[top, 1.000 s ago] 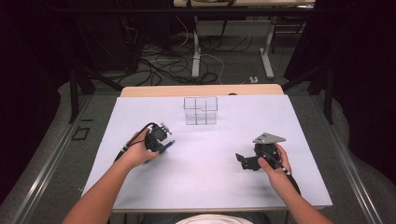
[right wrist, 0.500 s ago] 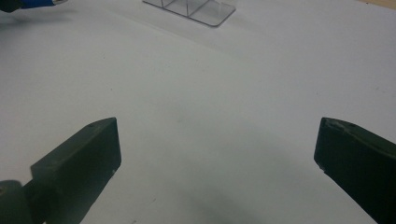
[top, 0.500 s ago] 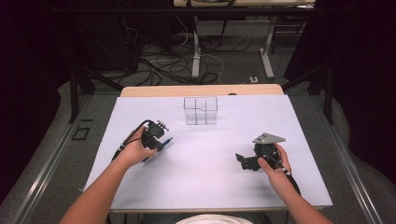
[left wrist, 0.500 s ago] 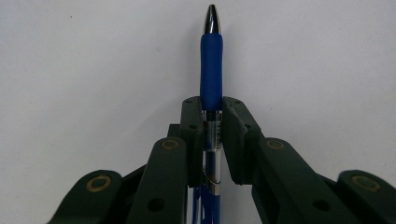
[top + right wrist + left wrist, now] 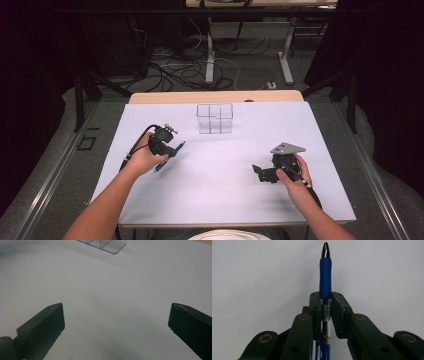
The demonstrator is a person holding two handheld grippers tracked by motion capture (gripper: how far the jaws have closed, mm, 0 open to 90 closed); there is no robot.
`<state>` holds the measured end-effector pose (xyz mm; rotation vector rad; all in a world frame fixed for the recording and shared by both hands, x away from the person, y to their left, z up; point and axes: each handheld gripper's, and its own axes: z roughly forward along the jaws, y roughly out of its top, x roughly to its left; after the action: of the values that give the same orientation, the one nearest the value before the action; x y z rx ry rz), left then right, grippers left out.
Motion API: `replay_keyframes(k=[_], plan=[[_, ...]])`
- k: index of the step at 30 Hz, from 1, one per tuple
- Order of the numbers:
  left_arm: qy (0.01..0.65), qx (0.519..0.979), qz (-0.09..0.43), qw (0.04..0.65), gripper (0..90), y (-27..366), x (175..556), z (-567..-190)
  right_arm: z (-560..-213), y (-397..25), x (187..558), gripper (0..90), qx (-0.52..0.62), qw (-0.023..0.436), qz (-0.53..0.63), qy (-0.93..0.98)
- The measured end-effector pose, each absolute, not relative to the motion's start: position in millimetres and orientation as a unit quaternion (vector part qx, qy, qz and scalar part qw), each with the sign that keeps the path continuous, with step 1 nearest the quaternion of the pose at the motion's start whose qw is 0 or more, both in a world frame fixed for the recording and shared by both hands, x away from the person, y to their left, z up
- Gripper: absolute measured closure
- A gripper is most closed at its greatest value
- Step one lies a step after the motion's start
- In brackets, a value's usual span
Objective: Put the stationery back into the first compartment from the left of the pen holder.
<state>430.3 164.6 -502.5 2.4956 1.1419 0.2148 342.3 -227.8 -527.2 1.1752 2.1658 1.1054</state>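
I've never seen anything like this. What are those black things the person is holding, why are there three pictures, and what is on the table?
A person sits at a white table and holds a hand-held tool with two black jaws in each hand. No robot arm is involved.

The high view looks down from above the person. There the left gripper is at the left and the right gripper at the right, with a grey plate on top.

The other two pictures come from small cameras riding on the tools, looking along their jaws.

In the left gripper view, the jaws are closed on a blue pen, with its metal tip pointing away. In the right gripper view, the jaws stand wide apart and hold nothing.

Near the table's far edge stands a clear divided box, which looks empty.
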Motion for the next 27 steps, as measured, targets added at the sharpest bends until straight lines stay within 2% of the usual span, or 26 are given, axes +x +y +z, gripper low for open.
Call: replay_keyframes(k=[12, 27], plan=[[0.462, 0.849, 0.055, 0.252, 79.6, 172, 434, -498, -527, -228, 342, 0.2, 0.424, 0.219, 0.399, 0.783], [0.527, 0.779, 0.062, 0.334, 79.6, 181, 439, -494, -527, -228, 342, 0.2, 0.426, 0.218, 0.398, 0.783]])
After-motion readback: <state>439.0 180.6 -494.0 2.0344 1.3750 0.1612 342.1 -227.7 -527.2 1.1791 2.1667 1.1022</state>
